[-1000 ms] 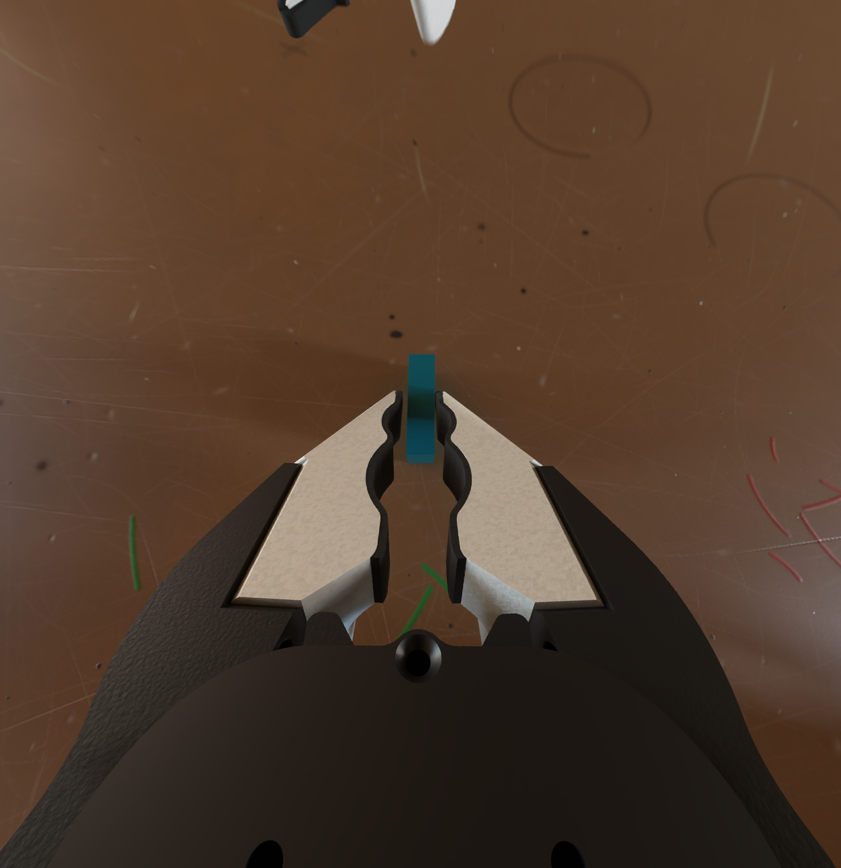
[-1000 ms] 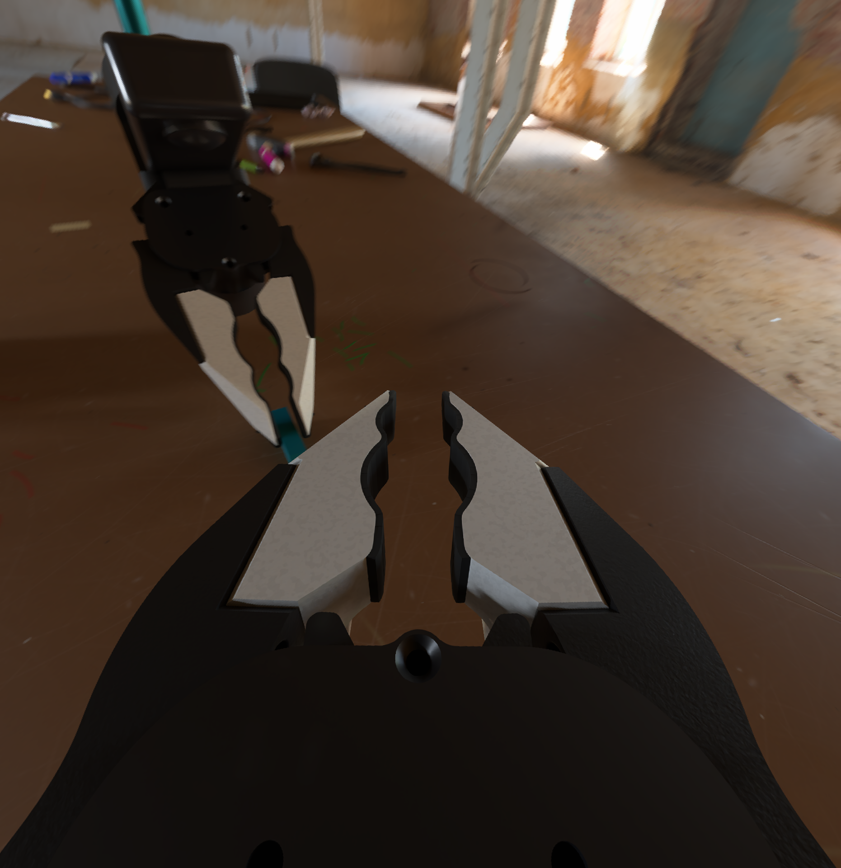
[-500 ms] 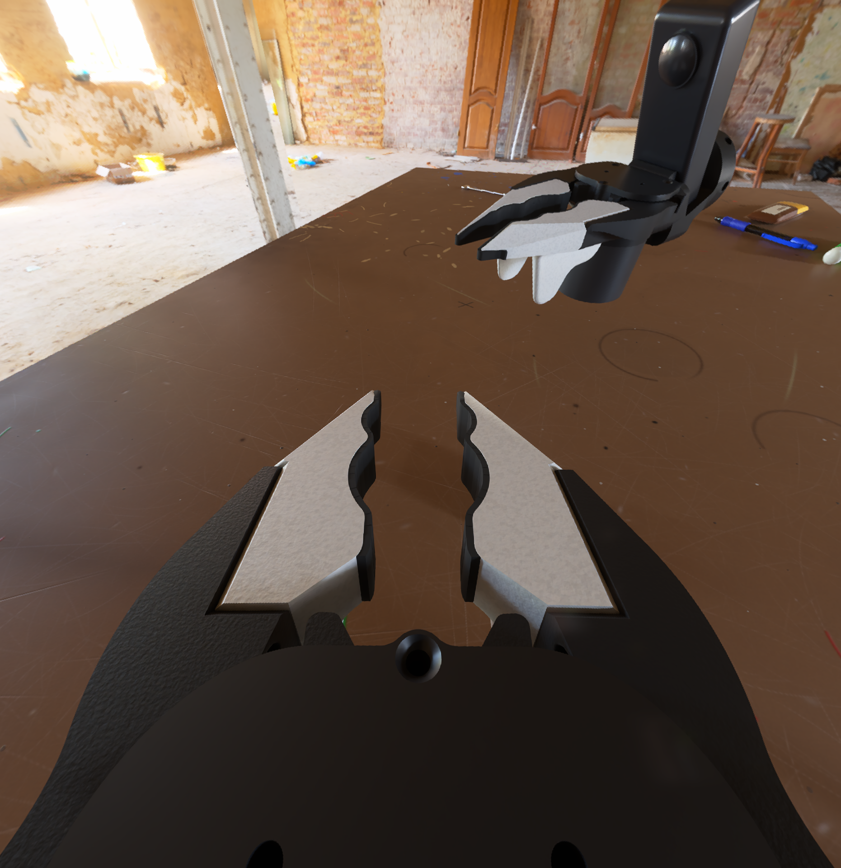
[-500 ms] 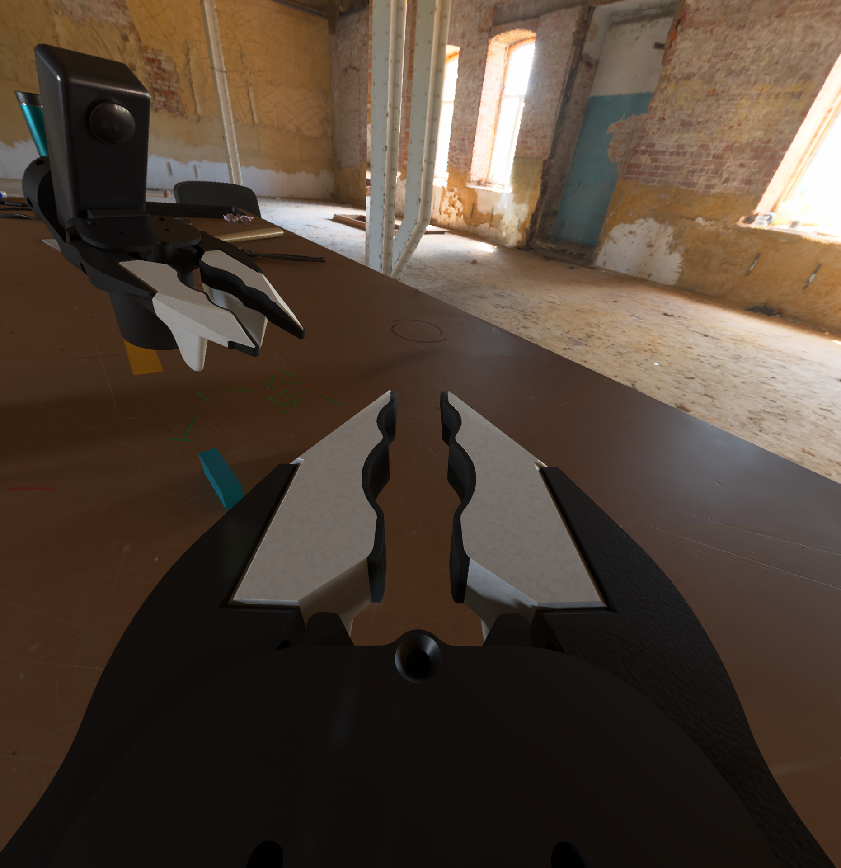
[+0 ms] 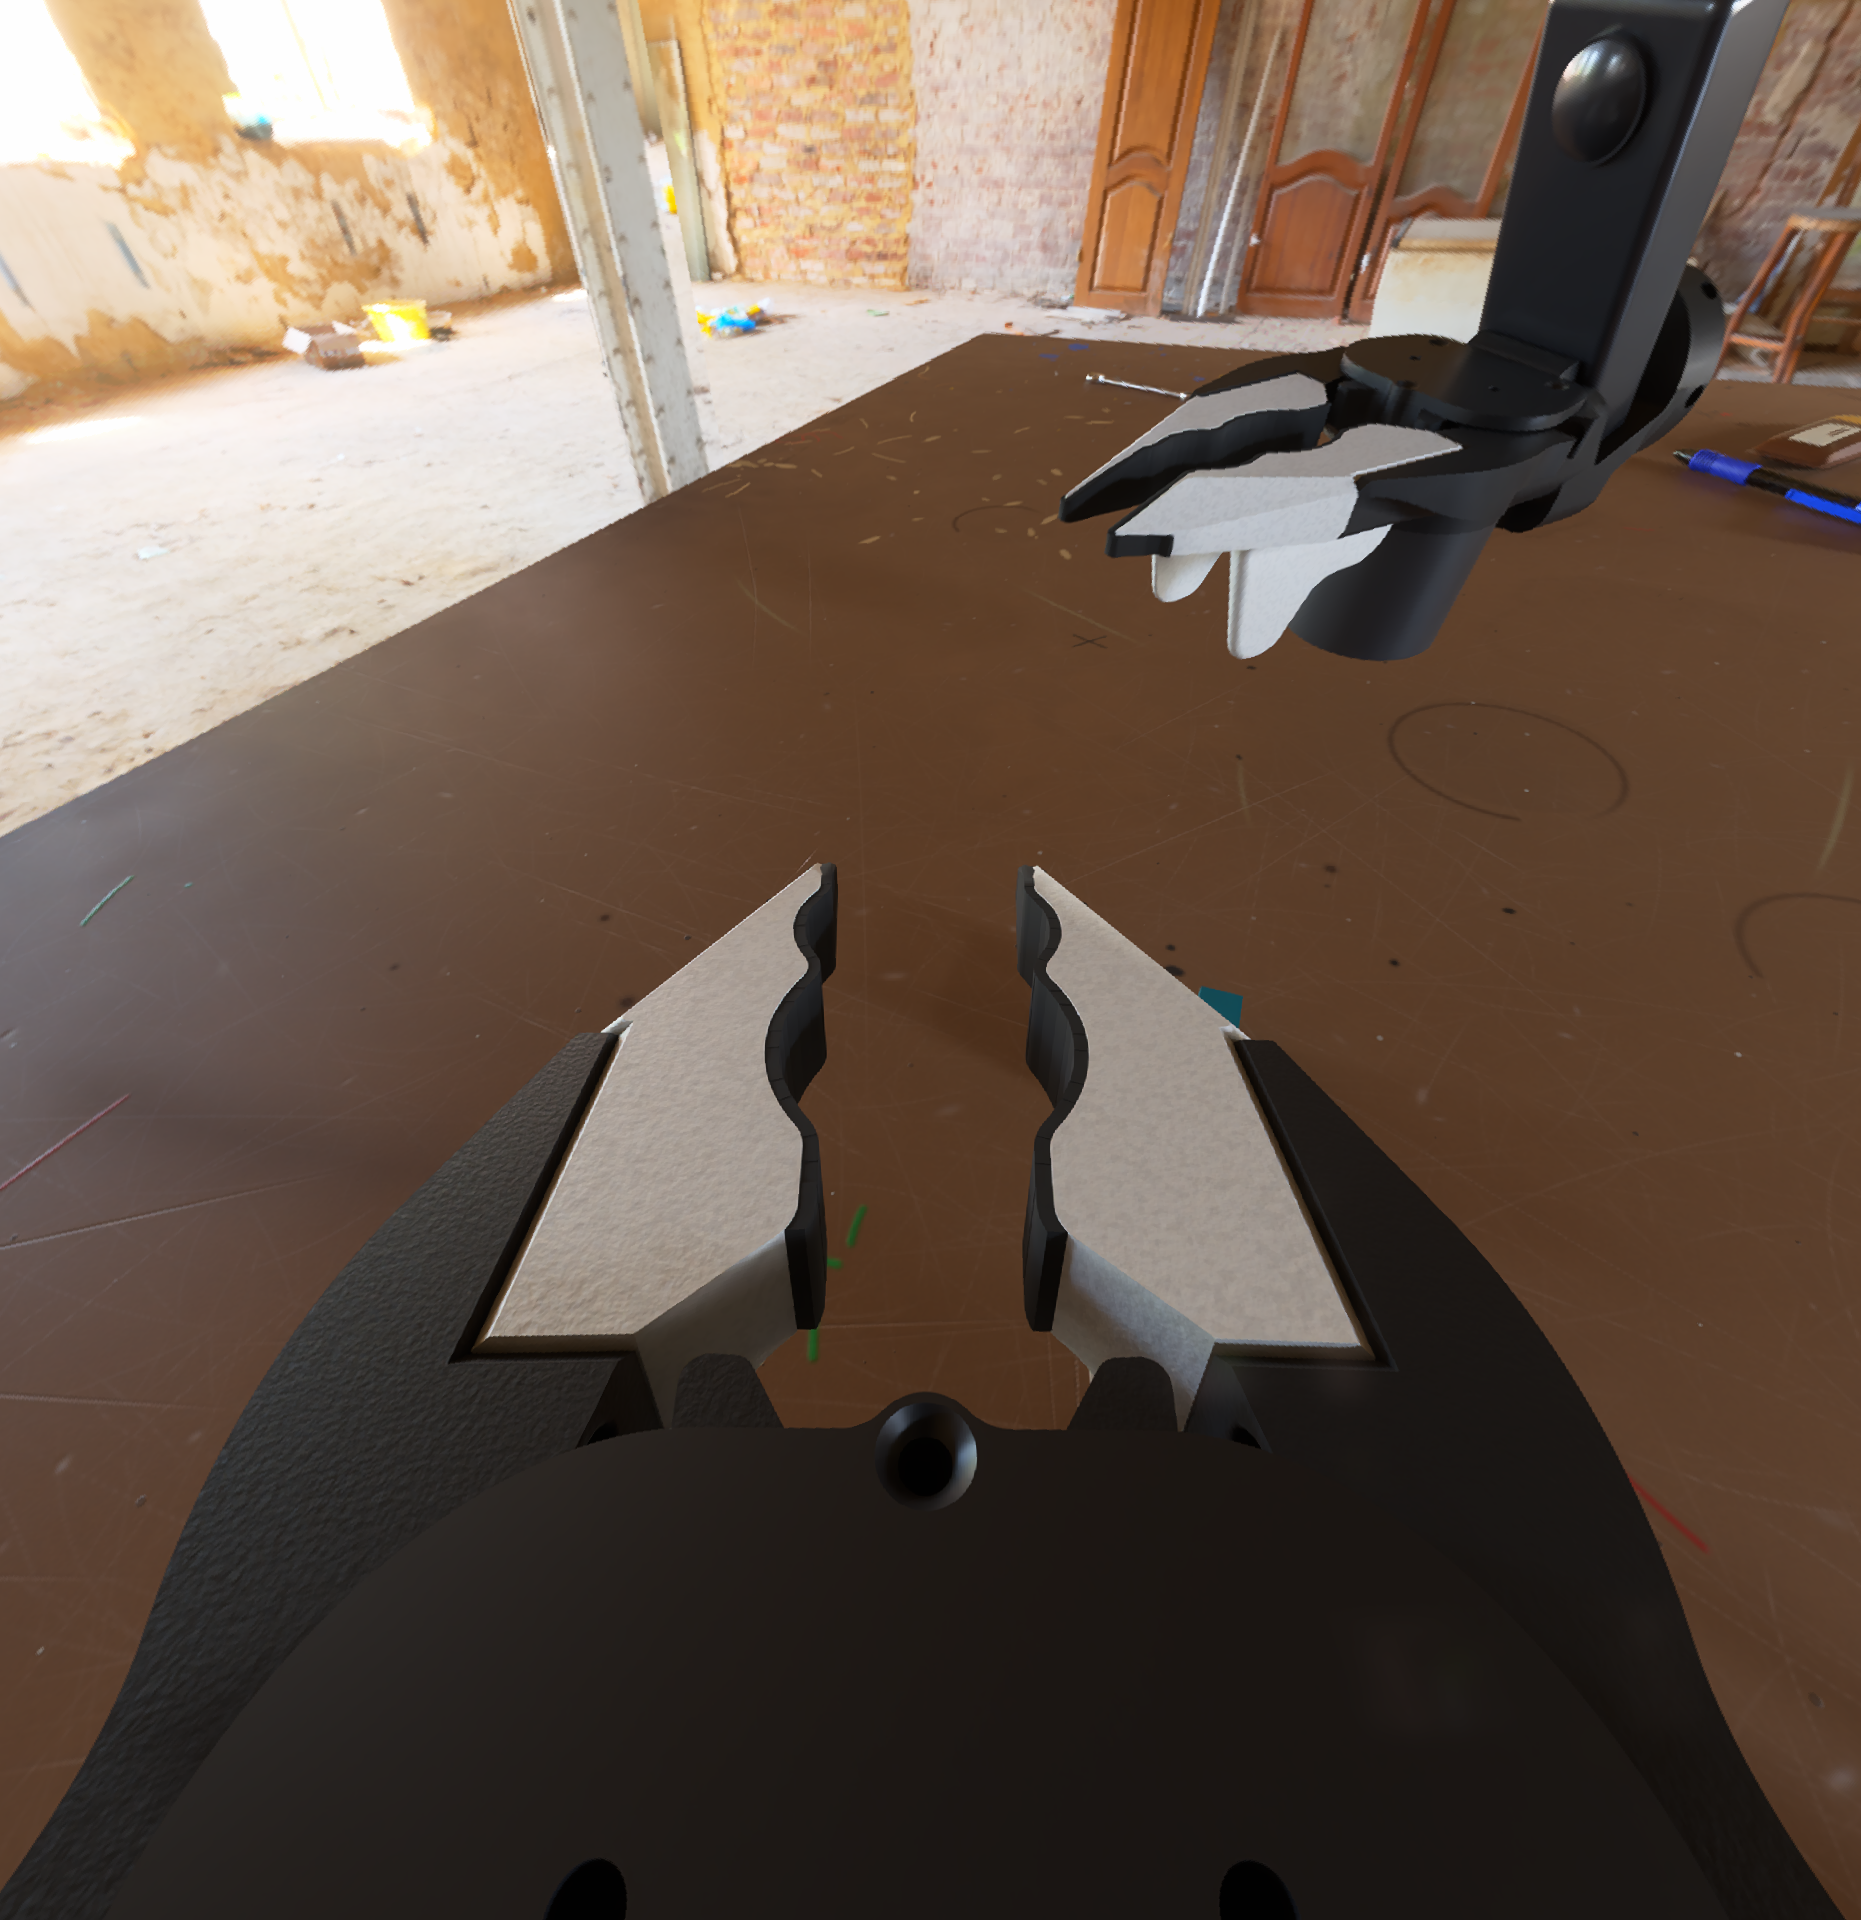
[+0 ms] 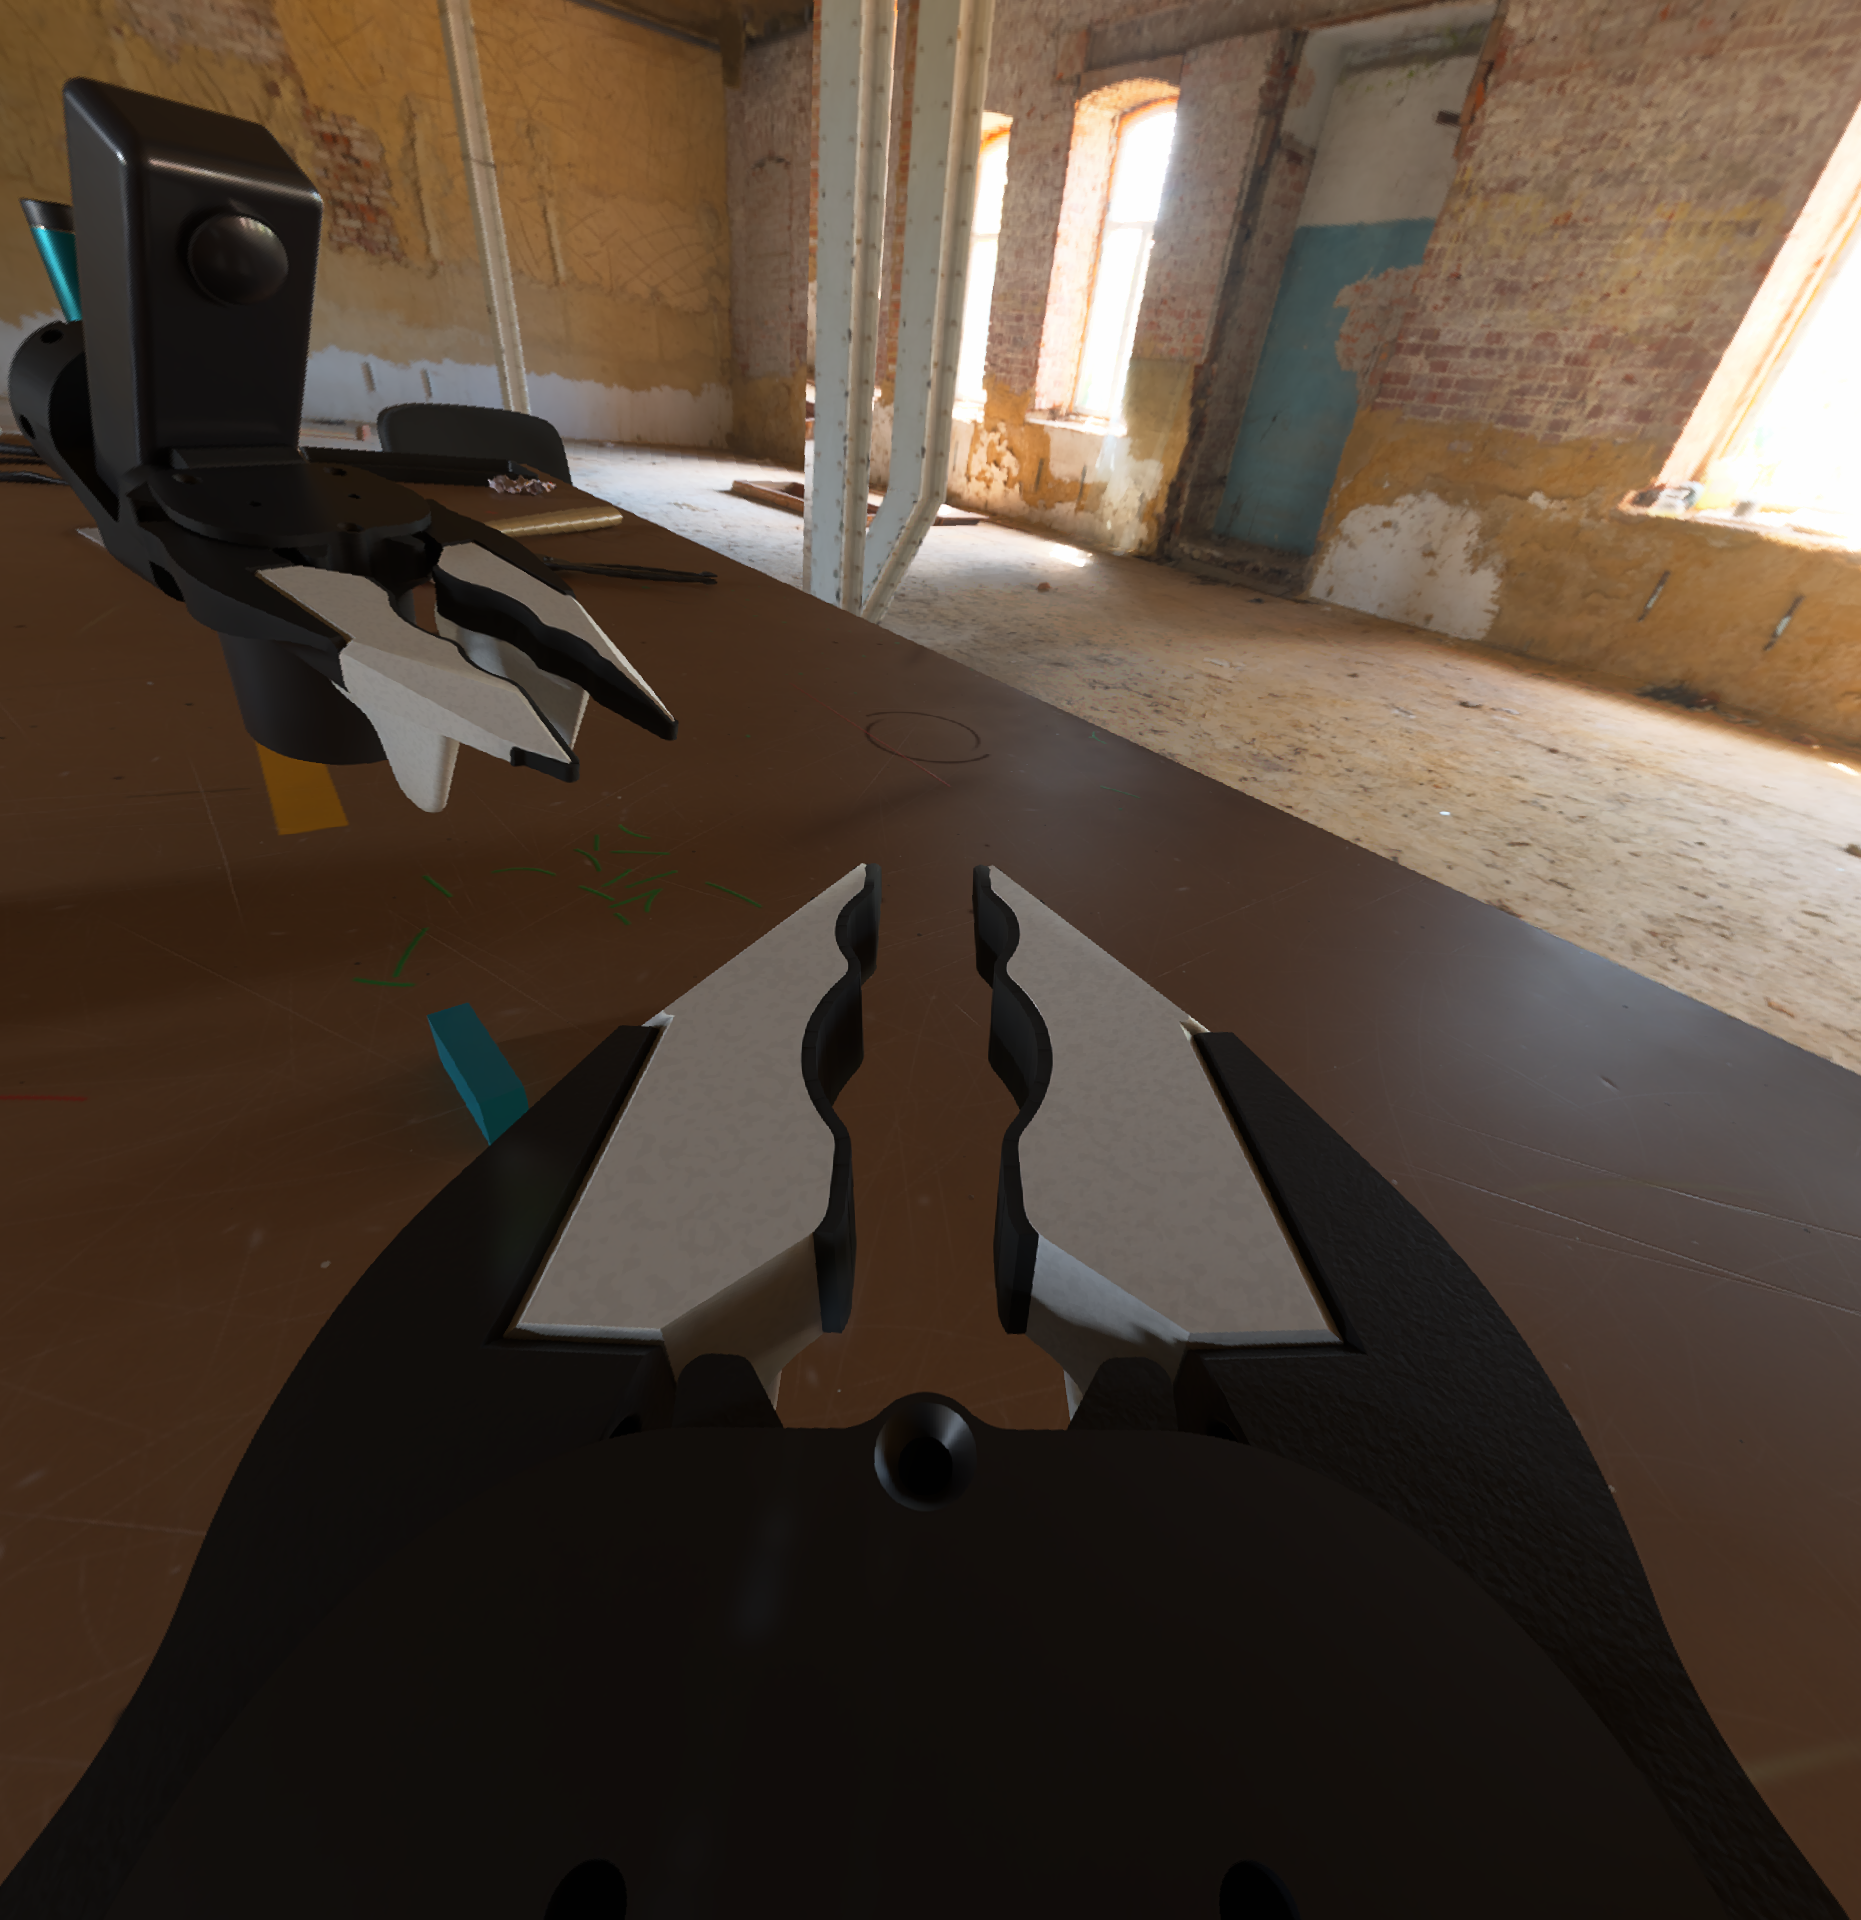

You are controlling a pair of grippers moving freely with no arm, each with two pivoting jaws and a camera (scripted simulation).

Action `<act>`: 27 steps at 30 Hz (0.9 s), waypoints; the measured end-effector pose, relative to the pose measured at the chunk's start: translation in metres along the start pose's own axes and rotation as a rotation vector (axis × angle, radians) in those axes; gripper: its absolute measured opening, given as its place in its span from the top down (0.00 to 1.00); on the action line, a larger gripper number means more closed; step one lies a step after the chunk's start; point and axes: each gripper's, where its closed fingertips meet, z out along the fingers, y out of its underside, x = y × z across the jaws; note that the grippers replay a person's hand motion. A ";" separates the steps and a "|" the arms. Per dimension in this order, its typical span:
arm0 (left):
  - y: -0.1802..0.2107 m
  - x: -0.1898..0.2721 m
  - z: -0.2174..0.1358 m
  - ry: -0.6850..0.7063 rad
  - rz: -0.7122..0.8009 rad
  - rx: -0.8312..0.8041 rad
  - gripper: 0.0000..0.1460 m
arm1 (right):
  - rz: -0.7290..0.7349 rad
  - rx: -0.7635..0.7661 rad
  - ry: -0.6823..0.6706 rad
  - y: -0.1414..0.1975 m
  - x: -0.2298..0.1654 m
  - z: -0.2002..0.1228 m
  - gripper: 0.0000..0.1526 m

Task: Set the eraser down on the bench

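The teal eraser (image 6: 474, 1070) lies on the brown bench (image 6: 1321, 1039), free of both grippers. In the right wrist view it sits just left of my right gripper's left finger. In the left wrist view only a corner of the eraser (image 5: 1220, 1003) shows past my right-hand finger. My left gripper (image 5: 926, 883) is open and empty, held level above the bench (image 5: 593, 779); it also shows in the right wrist view (image 6: 616, 750), raised at the far left. My right gripper (image 6: 926, 883) is open with a narrow gap and empty; it also shows in the left wrist view (image 5: 1092, 528).
A blue pen (image 5: 1783, 488) and a small brown box (image 5: 1830, 438) lie at the far right of the bench. A yellow strip (image 6: 300, 795) lies under the left gripper. A thin dark tool (image 6: 635, 569) lies farther back. The bench edge drops to the floor beside a white post (image 5: 614, 239).
My left gripper let go of the eraser, opened, rose and tilted from pointing down to level. The eraser now rests on the bench. My right gripper tilted up a little.
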 end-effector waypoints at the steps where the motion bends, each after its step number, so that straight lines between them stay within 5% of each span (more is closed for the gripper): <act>1: 0.001 -0.001 0.000 -0.003 -0.004 -0.006 0.76 | 0.003 0.001 -0.001 0.000 0.000 0.000 0.89; 19: 0.008 -0.002 0.004 -0.004 -0.002 -0.057 0.76 | 0.009 0.040 0.101 -0.006 0.020 -0.012 0.88; 24: 0.010 0.001 0.006 -0.005 0.021 -0.076 0.76 | 0.055 -0.071 0.233 -0.002 0.060 -0.029 0.89; 27: 0.012 0.002 0.007 -0.004 0.034 -0.090 0.76 | 0.040 -0.159 0.168 0.002 0.060 -0.032 0.90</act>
